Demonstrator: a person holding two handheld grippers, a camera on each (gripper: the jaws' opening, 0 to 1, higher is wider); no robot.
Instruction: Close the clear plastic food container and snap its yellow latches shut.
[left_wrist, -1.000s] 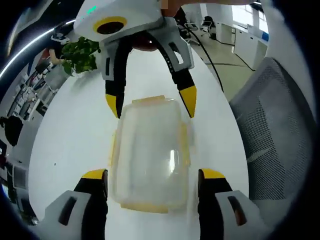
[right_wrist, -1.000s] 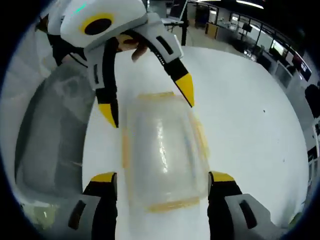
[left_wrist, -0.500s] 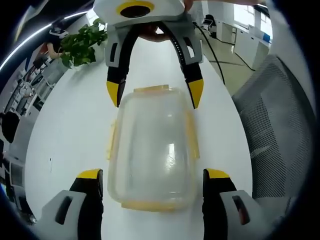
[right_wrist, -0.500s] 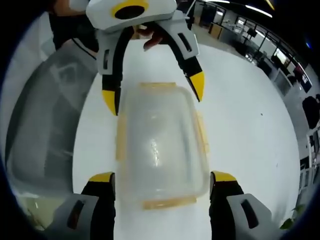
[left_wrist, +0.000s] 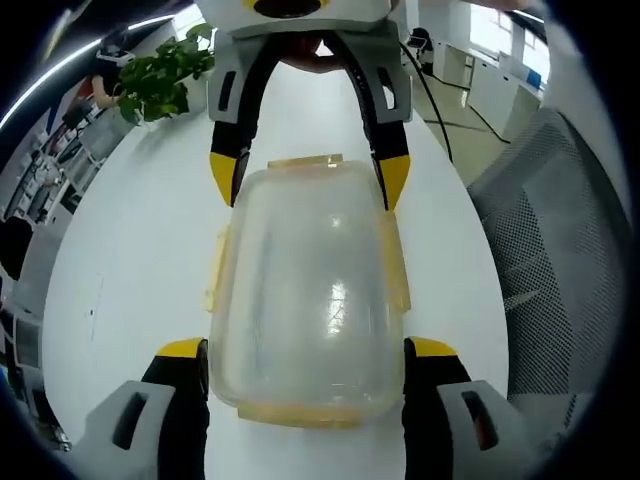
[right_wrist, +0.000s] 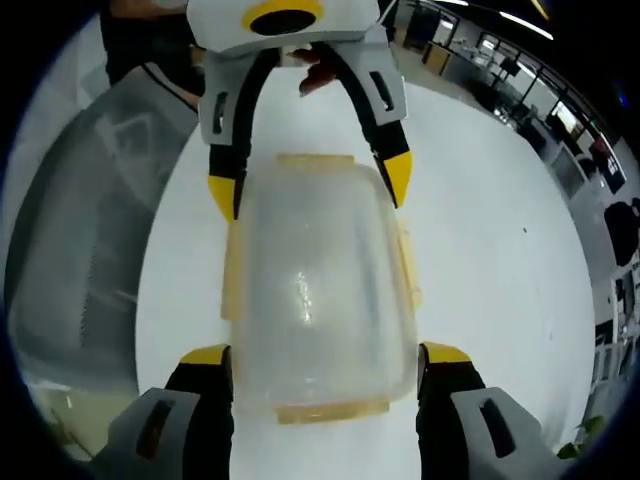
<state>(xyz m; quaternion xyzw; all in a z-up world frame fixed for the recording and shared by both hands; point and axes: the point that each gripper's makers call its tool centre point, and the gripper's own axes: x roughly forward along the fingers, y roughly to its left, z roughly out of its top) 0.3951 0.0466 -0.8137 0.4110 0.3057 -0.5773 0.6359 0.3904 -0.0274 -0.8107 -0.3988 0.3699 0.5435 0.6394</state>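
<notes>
A clear plastic container (left_wrist: 305, 290) with its lid resting on top lies on the white table (left_wrist: 130, 260). Its yellow latches (left_wrist: 214, 272) stick outward along the rim. My left gripper (left_wrist: 307, 352) is open, its yellow-tipped fingers flanking the container's near end. The right gripper (left_wrist: 308, 180) faces it from the far end, also open, tips beside the far corners. In the right gripper view the same container (right_wrist: 315, 290) lies between my right gripper (right_wrist: 325, 355) and the left gripper (right_wrist: 310, 185) opposite. A side latch (right_wrist: 408, 268) juts out there too.
A grey mesh chair (left_wrist: 560, 250) stands off the table's right edge in the left gripper view, and shows again as the chair (right_wrist: 80, 230) on the left of the right gripper view. A green plant (left_wrist: 160, 80) sits at the table's far end. A hand (left_wrist: 320, 48) holds the opposite gripper.
Both grippers have closed in on the container from opposite ends, so it now reaches between each pair of fingers. The container has stayed put, and the jaw openings look unchanged.
</notes>
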